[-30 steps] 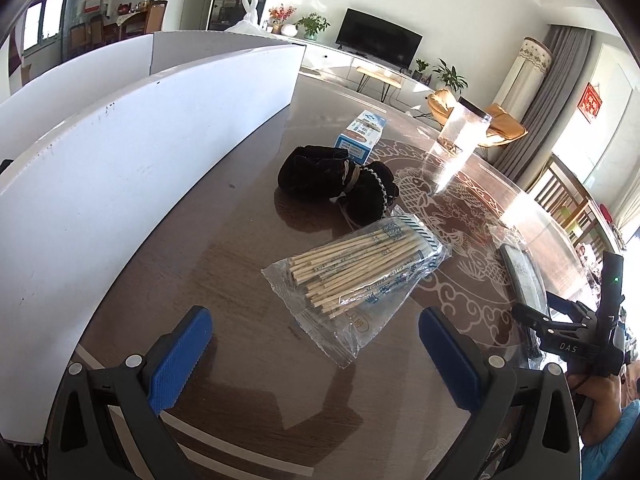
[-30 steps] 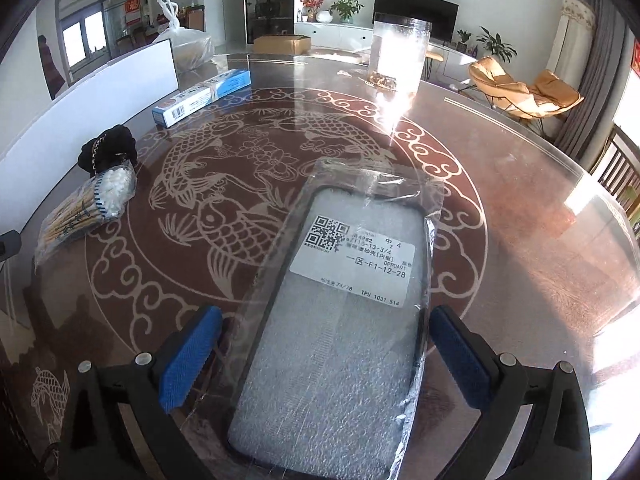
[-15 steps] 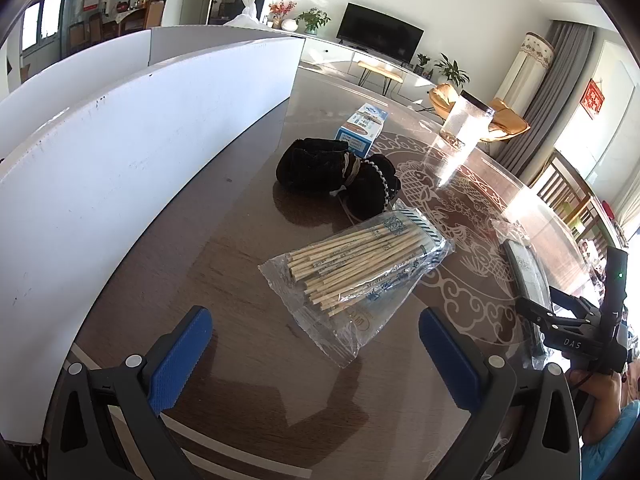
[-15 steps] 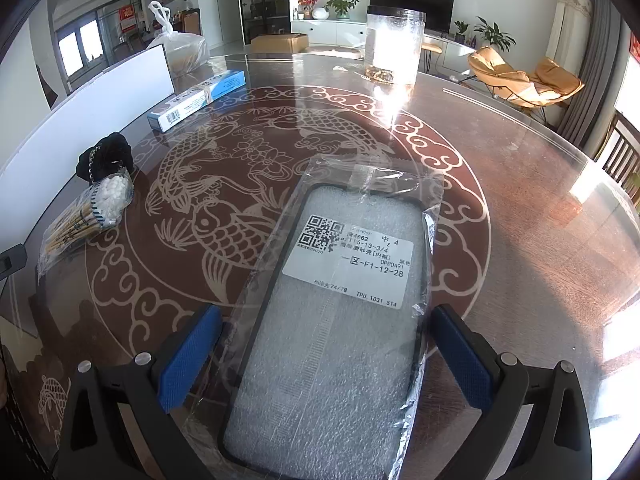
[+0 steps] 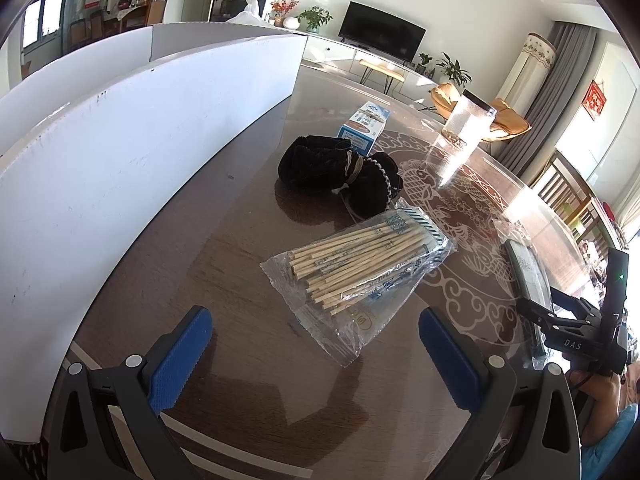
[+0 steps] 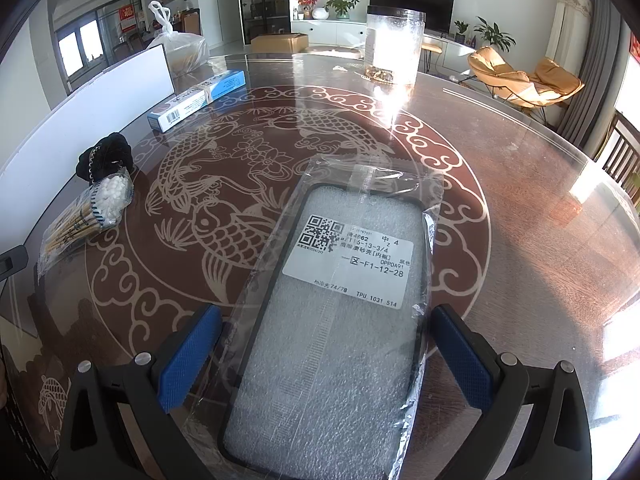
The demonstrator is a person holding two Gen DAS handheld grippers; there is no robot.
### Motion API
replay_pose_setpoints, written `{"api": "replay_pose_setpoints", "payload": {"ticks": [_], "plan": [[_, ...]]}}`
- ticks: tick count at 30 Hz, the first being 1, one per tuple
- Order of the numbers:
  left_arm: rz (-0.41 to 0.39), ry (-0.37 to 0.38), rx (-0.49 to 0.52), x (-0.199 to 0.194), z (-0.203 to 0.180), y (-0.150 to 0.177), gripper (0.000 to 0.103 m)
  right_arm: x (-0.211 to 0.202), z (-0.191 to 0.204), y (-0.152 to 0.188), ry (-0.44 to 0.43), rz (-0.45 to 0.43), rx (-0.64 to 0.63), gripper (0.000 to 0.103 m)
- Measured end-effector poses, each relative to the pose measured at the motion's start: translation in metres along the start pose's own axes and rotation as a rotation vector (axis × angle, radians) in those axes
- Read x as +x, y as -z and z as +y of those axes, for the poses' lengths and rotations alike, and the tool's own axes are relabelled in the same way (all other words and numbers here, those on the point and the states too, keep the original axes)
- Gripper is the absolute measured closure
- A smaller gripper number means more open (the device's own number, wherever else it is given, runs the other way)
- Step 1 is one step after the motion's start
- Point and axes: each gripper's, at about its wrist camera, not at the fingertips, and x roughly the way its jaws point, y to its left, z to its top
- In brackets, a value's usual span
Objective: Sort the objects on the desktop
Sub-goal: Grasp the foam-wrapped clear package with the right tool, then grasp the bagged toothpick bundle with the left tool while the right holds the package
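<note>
A clear bag of cotton swabs [image 5: 356, 268] lies on the round table just ahead of my open, empty left gripper [image 5: 320, 360]. Behind it sit a black hair scrunchie [image 5: 336, 172] and a blue-white box [image 5: 362, 126]. In the right wrist view a bagged phone case with a white label [image 6: 340, 308] lies flat between the blue pads of my open right gripper [image 6: 326, 360], not gripped. The swab bag [image 6: 84, 220], scrunchie [image 6: 104, 156] and box [image 6: 196, 100] appear at the left there. The right gripper also shows in the left wrist view [image 5: 576, 328].
A white board wall [image 5: 120, 148] stands along the table's left side. A clear plastic jar [image 6: 394, 46] stands at the far side of the table. A tied plastic bag [image 6: 180, 48] sits beyond the board. The table [image 6: 520, 200] has a fish pattern under glass.
Both grippers have shifted slightly; the phone case sits a little lower between the right pads. Nothing was gripped or released.
</note>
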Motion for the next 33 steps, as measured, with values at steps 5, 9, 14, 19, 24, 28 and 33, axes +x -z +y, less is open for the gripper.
{"api": "replay_pose_setpoints", "payload": {"ticks": [5,9,14,19,24,28,33], "plan": [[0.001,0.000,0.000,0.000,0.000,0.000,0.000,0.000,0.000,0.000,0.000,0.000,0.000,0.000],[0.001,0.000,0.000,0.001,0.000,0.000,0.000,0.000,0.000,0.000,0.000,0.000,0.000,0.000],[0.004,-0.001,0.000,0.001,0.000,0.000,0.000,0.000,0.000,0.000,0.000,0.000,0.000,0.000],[0.005,-0.001,0.001,0.002,0.000,0.000,0.000,0.000,0.000,0.000,0.000,0.000,0.000,0.000],[0.005,0.001,-0.003,0.003,0.000,0.001,0.000,0.000,0.000,0.000,0.000,0.000,0.000,0.000],[0.003,0.008,-0.011,0.001,0.002,0.001,0.000,0.000,0.000,0.000,0.000,-0.001,0.000,0.000],[-0.028,0.080,-0.073,-0.008,0.012,-0.002,0.000,0.000,0.000,0.000,0.000,-0.001,0.000,0.000]]}}
